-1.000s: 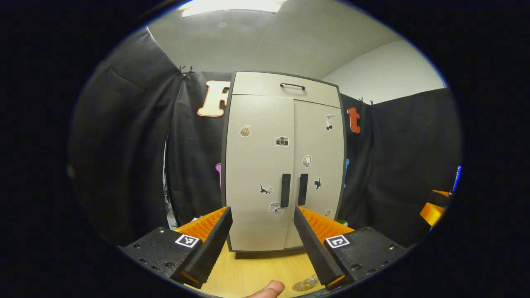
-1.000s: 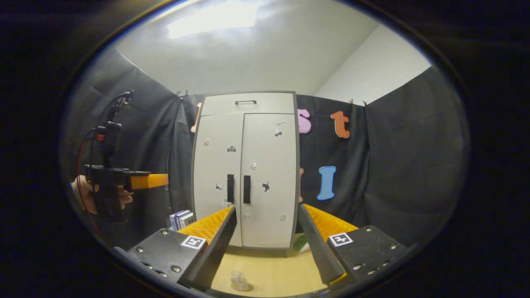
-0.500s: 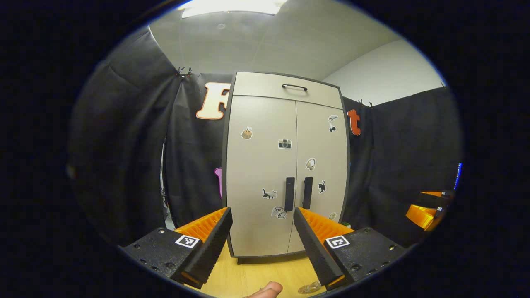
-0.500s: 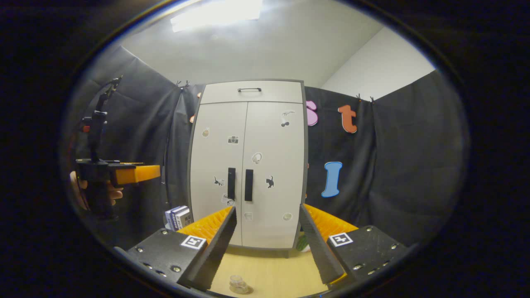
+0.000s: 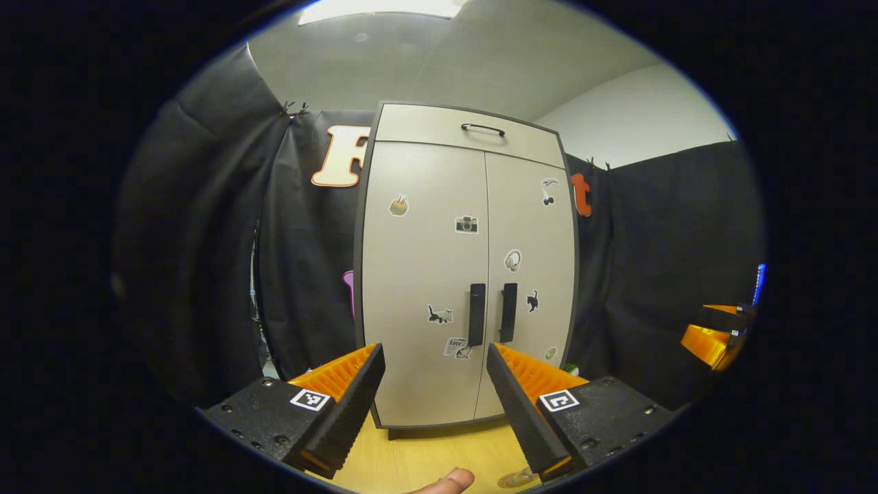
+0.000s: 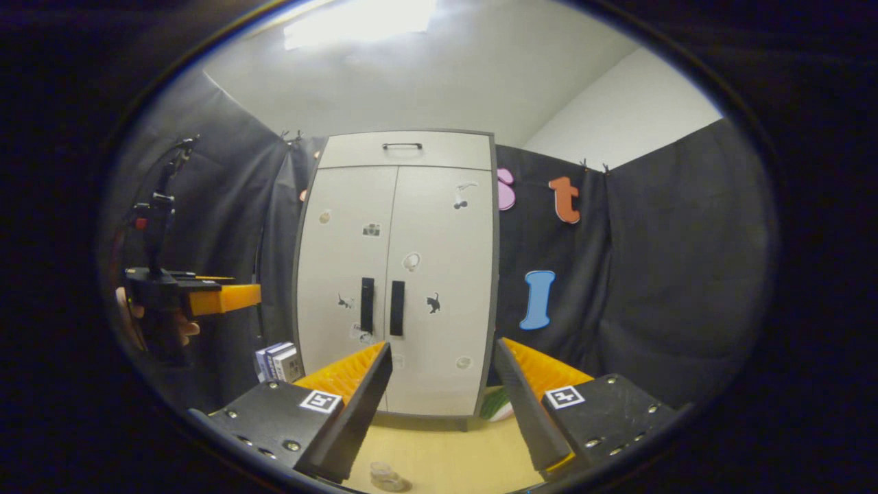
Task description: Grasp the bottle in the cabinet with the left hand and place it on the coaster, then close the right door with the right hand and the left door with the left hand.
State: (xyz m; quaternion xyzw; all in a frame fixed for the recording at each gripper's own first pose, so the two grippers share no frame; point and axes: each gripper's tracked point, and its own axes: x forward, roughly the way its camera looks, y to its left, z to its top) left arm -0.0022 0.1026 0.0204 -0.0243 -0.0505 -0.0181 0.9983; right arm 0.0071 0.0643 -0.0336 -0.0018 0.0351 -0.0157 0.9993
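Note:
The grey two-door cabinet (image 5: 425,274) stands with both doors closed, its two dark handles (image 5: 492,313) side by side. My left gripper (image 5: 439,439) is open and holds nothing, some way in front of the doors. A small clear bottle (image 6: 385,475) stands on the wooden tabletop (image 6: 446,453) before the cabinet (image 6: 411,274), low between the fingers of my open right gripper (image 6: 439,439). In the left gripper view the bottle (image 5: 516,477) peeks out by the right finger. I cannot make out the coaster under it.
A fingertip (image 5: 446,482) shows at the bottom edge of the left gripper view. The other gripper (image 5: 717,336) hangs far right. In the right gripper view a hand (image 6: 127,312) holds the left gripper (image 6: 206,298). Small boxes (image 6: 278,360) and a green object (image 6: 497,405) flank the cabinet.
Both grippers have drifted a little; the cabinet looks slightly bigger and the bottle has slid toward the bottom edge of both views. The doors stay closed and both grippers stay open.

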